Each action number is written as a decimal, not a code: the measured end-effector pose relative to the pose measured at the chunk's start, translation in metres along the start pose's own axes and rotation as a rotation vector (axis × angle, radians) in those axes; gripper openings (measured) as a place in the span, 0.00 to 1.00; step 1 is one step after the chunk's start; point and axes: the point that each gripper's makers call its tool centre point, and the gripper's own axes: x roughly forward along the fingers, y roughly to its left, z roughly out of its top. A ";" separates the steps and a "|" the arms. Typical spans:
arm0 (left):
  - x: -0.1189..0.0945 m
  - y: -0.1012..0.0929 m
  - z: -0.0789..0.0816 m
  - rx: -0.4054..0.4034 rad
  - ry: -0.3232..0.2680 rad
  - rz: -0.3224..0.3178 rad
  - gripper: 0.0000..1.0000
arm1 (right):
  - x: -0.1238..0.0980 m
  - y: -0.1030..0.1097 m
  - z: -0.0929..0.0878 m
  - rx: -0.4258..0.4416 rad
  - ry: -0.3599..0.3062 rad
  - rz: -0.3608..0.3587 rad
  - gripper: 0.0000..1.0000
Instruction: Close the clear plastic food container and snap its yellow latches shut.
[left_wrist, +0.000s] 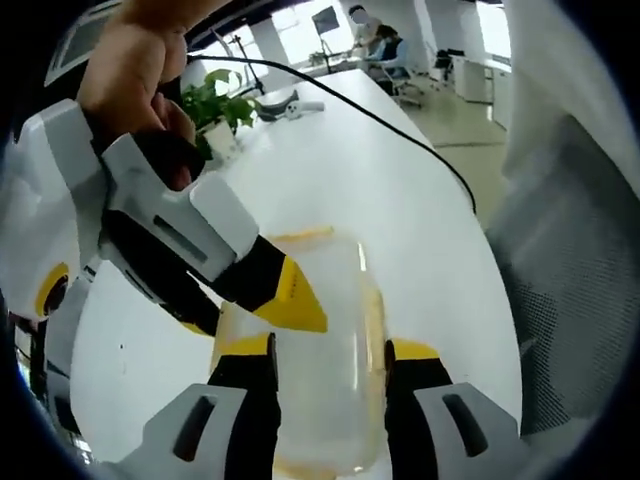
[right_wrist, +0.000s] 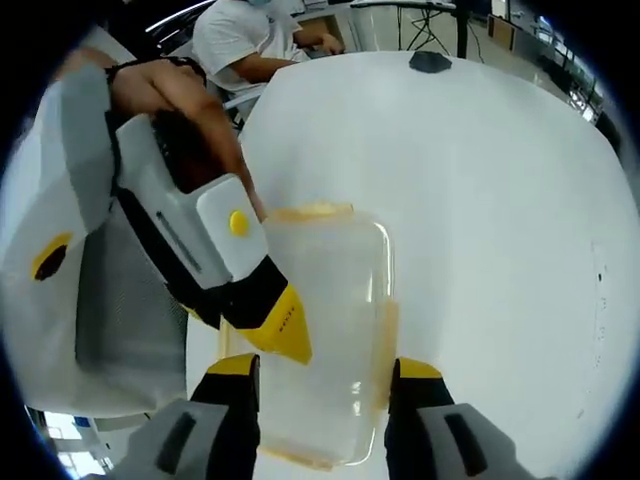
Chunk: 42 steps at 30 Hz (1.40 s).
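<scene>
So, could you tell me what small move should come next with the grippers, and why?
Probably press the left gripper down on the yellow latch along that long edge. The lid already lies on the clear plastic food container, and the right gripper straddles its near end, open, steadying it on the white table. The far-end latch looks unsnapped too, though the pictures cannot confirm this.

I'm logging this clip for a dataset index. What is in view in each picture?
Food container: one, clear with yellow latches, lid on, on the table between the grippers.
Table: one, white.
Potted plant: one, green, far table edge.
Cable: one, black, across the table.
Dark object: one, far end of the table.
Seated person: one, white shirt, behind the table.
Left gripper: white, black and yellow fingers, straddling the container.
Right gripper: same colours, straddling the container.
Hand: on the right gripper.
</scene>
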 end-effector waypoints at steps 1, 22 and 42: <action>0.001 0.001 0.000 -0.025 0.006 0.002 0.37 | 0.000 0.000 0.000 -0.006 0.003 -0.004 0.47; -0.001 -0.003 0.004 -0.015 -0.050 -0.015 0.40 | -0.003 0.000 0.002 0.074 -0.138 -0.032 0.50; -0.022 0.006 0.015 -0.043 -0.097 -0.041 0.47 | -0.033 0.009 0.006 -0.040 -0.302 -0.245 0.57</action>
